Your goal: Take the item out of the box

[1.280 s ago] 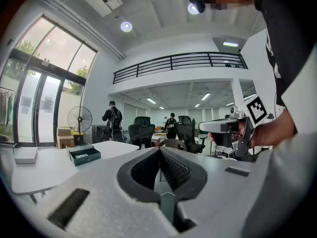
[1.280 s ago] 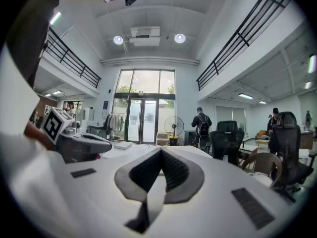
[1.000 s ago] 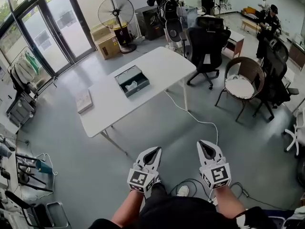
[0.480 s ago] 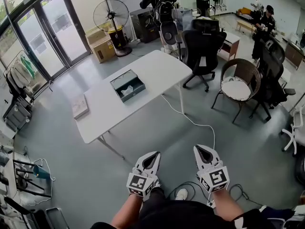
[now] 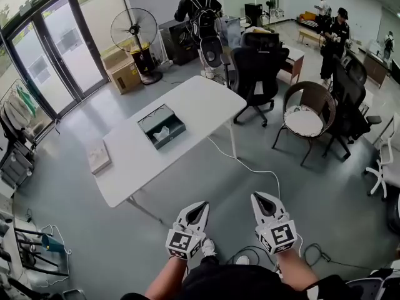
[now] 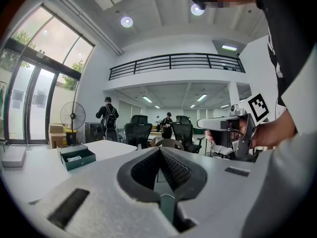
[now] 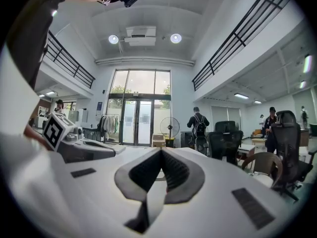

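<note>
An open dark green box sits on the white table, well ahead of me, with a small white item inside. The left gripper view also shows the box far off at the left with the item in it. My left gripper and right gripper are held low over the floor, far short of the table. Both are shut with nothing between the jaws. In each gripper view the tips meet: left gripper, right gripper.
A flat pale box lies at the table's left end. A white cable runs from the table across the floor. Office chairs, a wicker chair, a standing fan and people stand beyond the table.
The table and box have drifted down and left in the head view. Both grippers have stayed shut and low in front of me.
</note>
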Available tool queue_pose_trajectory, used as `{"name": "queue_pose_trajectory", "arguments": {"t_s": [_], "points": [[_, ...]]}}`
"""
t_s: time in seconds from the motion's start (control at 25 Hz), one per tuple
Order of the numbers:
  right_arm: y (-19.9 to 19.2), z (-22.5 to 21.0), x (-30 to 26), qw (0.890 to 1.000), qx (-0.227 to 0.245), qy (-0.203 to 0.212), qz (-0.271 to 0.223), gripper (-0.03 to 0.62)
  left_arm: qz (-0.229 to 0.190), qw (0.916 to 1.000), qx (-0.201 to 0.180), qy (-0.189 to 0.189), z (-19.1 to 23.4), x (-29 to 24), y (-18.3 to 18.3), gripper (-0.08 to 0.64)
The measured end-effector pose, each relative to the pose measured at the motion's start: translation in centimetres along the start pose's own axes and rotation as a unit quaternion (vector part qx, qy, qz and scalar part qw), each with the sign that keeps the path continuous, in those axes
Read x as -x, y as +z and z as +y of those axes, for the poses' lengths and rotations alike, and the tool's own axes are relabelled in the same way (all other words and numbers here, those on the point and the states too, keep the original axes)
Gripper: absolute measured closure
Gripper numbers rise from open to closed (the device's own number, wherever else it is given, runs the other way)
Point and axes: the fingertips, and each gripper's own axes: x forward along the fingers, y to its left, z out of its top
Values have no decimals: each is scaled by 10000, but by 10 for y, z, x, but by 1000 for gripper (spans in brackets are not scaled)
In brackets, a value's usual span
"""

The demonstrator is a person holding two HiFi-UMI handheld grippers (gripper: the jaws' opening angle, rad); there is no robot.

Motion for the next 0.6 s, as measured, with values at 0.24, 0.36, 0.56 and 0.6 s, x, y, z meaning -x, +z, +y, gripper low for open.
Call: {"name": "queue_pose_trajectory", "arguments": {"t_s": [0.24,0.36,0.56,0.6], "points": [[3,3,-33,9998,32,-128,120,586,-48,9998,-12,-199,30,-12,7,548],[3,13,-51,9992,310,-122,217,586,-35,9998,-3,-219,50,-13,4,548],[3,27,-86,9986,411,-117,300,586,-40,9996,21,-277,86,-12,4,548],[4,28,-93,9985,421,-138,306,586,-39,9995,3,-307,92,-11,4,548]]}}
